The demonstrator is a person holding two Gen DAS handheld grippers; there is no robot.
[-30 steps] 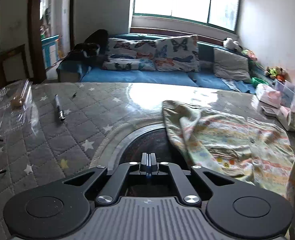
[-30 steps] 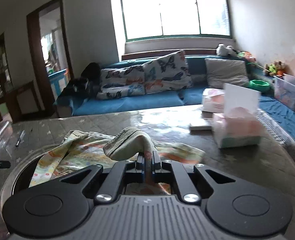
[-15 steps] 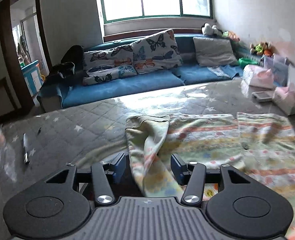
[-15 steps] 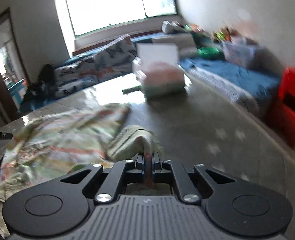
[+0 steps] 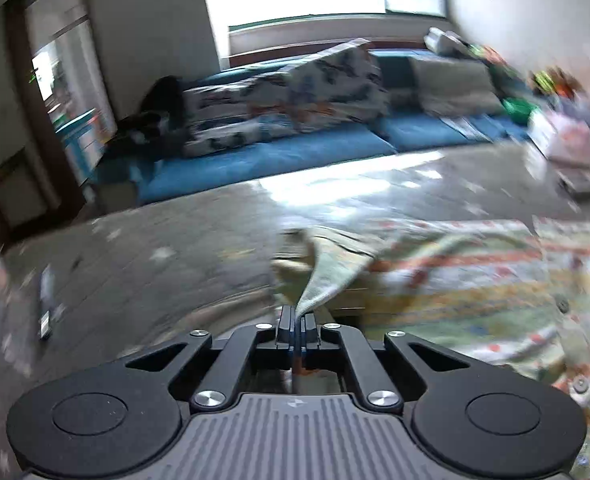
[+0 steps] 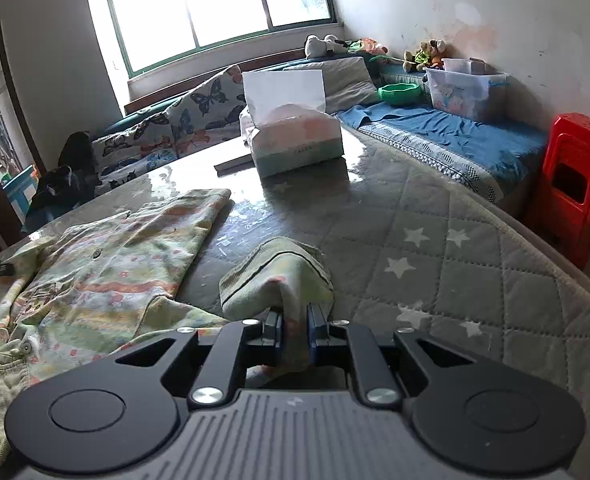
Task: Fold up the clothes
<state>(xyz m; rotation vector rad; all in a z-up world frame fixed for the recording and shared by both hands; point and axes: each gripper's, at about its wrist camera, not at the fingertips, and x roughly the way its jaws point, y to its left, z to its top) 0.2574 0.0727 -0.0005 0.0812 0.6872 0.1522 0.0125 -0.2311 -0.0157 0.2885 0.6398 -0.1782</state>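
Note:
A pale green shirt with orange and yellow stripes and buttons (image 6: pixel 107 268) lies spread on the grey quilted star-print table cover (image 6: pixel 455 280). It also shows in the left wrist view (image 5: pixel 475 280), blurred. My left gripper (image 5: pixel 297 326) is shut on a sleeve cuff of the shirt (image 5: pixel 327 276), which rises taut out of the jaws. My right gripper (image 6: pixel 294 330) has its jaws slightly apart, pinching the other sleeve cuff (image 6: pixel 279 272), which bunches above them.
A tissue box (image 6: pixel 295 136) and a flat card stand at the table's far side. A pen (image 5: pixel 47 308) lies at left. A blue sofa with butterfly pillows (image 6: pixel 167 128), a plastic bin (image 6: pixel 467 88) and a red stool (image 6: pixel 575 184) lie beyond the table.
My left gripper, open around the sleeve half a second ago, has closed on the cuff and is moving fast. My right gripper has swung right with its cuff, its jaws now slightly apart.

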